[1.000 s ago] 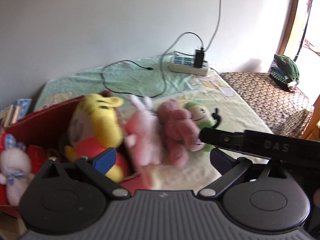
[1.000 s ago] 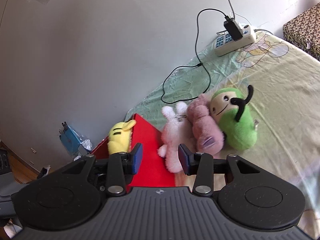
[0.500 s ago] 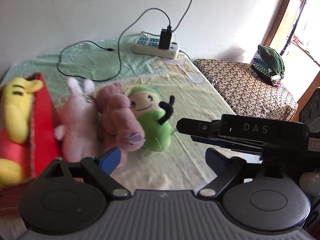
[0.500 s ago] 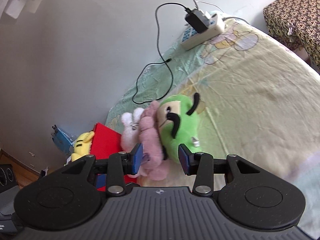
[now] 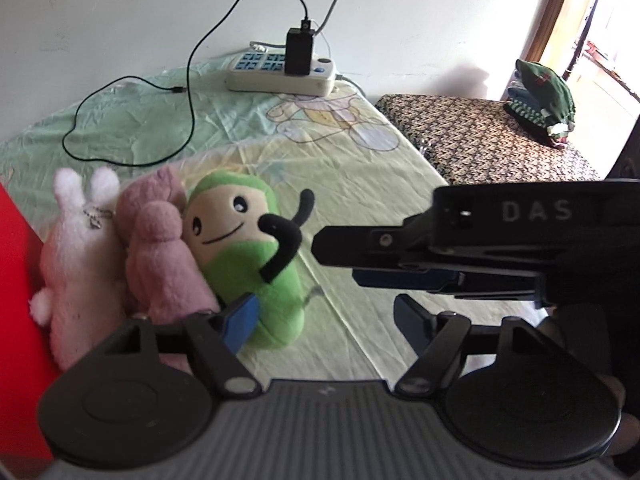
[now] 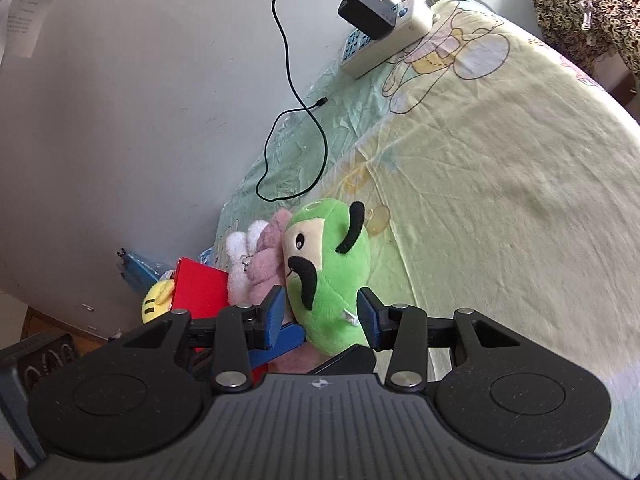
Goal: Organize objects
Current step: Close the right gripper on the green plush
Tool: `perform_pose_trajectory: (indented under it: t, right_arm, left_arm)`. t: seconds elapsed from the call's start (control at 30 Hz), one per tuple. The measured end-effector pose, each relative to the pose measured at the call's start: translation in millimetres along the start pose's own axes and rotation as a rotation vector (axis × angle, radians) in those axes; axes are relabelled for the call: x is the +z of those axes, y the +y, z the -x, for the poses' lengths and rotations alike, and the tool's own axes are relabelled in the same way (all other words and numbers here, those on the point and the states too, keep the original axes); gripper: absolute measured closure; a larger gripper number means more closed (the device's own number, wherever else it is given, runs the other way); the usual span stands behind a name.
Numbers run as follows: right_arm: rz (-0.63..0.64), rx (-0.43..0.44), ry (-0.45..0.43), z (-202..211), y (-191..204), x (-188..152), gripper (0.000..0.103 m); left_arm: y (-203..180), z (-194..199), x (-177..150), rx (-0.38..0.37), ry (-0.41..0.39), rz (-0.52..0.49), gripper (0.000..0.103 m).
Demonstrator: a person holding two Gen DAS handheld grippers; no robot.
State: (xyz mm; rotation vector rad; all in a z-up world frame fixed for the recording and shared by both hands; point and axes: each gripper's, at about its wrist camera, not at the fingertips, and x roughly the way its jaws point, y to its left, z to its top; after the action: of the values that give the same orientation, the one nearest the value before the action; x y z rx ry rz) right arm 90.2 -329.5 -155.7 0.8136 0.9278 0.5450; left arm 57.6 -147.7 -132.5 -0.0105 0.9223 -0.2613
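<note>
A green plush [image 5: 240, 248] with black arms lies on the bed sheet [image 5: 352, 184], leaning on a pink plush [image 5: 160, 256] and a white bunny plush [image 5: 76, 248]. A red box [image 5: 16, 280] stands at the left edge. My left gripper [image 5: 326, 320] is open just in front of the green plush's lower end. My right gripper [image 5: 336, 260] comes in side-on from the right. In the right wrist view, the right gripper [image 6: 322, 316] is open with its pads on either side of the green plush [image 6: 328, 272]. A yellow plush [image 6: 156, 300] sits behind the red box [image 6: 200, 292].
A white power strip [image 5: 280, 76] with a black adapter [image 5: 298, 50] lies at the wall, and a black cable [image 5: 188, 92] loops over the sheet. A patterned stool [image 5: 480, 136] with folded green clothes [image 5: 540, 96] stands right of the bed. Bare sheet stretches to the right.
Both grippers have moved away from the red box toward the green plush. The right gripper's open fingers now straddle its lower end; the left view has swung right.
</note>
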Motion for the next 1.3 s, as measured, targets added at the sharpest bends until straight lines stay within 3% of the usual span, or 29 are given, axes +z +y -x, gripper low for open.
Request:
perform_pose_trajectory:
  t: [0.13,0.3,0.5,0.67,0.73,0.93,1.3]
  right_arm:
    - [-0.005,0.016,0.03,-11,-2,7,0.057]
    - [-0.009,0.037,0.076,-28,-6,14,0.057]
    - [-0.026,0.039,0.107,-52,-12,21,0.055]
    - [-0.046,0.075,0.138,-70,-18,24,0.042]
    - [-0.077,0.105,0.146,-76,-22,24,0.041]
    - [-0.111,0.174,0.173,-82,-26,23,0.052]
    - [-0.106,0.157,0.177,-43,-30,20,0.06]
  left_arm:
    - [7,-7,6,-0.015,0.003,0.02,0.022]
    - [17,-11,8,0.002,0.008,0.038,0.021]
    - [24,-17,11,0.036,0.01,0.031,0.013]
    - [31,-23,11,0.07,0.005,0.033,0.009]
    - [32,-24,11,0.084,0.001,0.03,0.009]
    - [38,-24,13,0.075,-0.004,0.05,0.009]
    - [12,-10,4,0.01,0.015,0.021,0.009]
